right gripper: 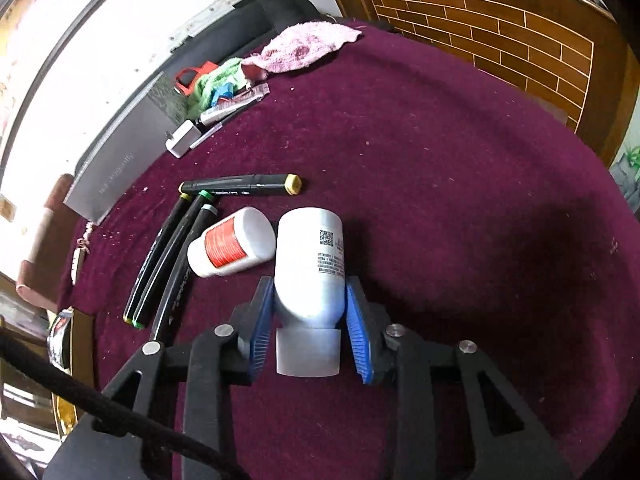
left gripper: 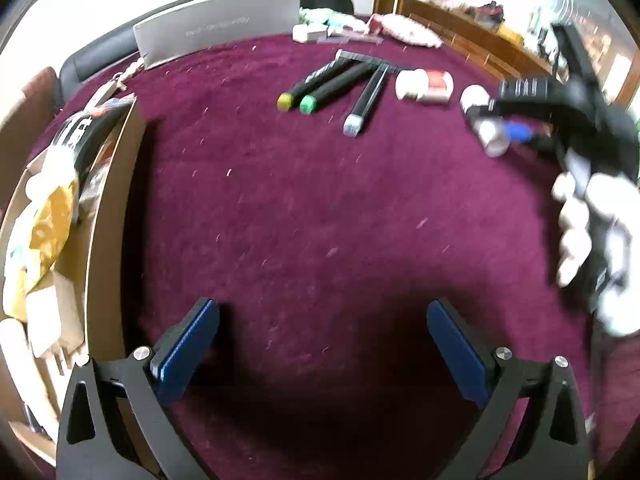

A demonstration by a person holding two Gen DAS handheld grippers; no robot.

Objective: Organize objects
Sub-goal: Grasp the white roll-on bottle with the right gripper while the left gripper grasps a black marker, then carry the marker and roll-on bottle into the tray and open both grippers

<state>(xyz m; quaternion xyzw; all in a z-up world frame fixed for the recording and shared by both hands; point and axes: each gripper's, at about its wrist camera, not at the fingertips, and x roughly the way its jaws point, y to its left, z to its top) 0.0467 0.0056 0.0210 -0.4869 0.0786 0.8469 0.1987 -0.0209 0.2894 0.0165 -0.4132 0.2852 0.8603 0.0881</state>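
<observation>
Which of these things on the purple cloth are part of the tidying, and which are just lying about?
Part of the job:
- white plastic bottle with printed label, between the right claw's blue pads
- white bottle with red label
- black marker pens
- open left claw, empty
- cardboard box, seemingly

Lying about:
- pink towel
- green cloth
- white charger plug
- grey flat box

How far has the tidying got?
Done, it seems: markers lie side by side, the red-label bottle next to them. In hand: the right tongs hug the white bottle. Left: the far clutter; the left tongs hang open, empty.
</observation>
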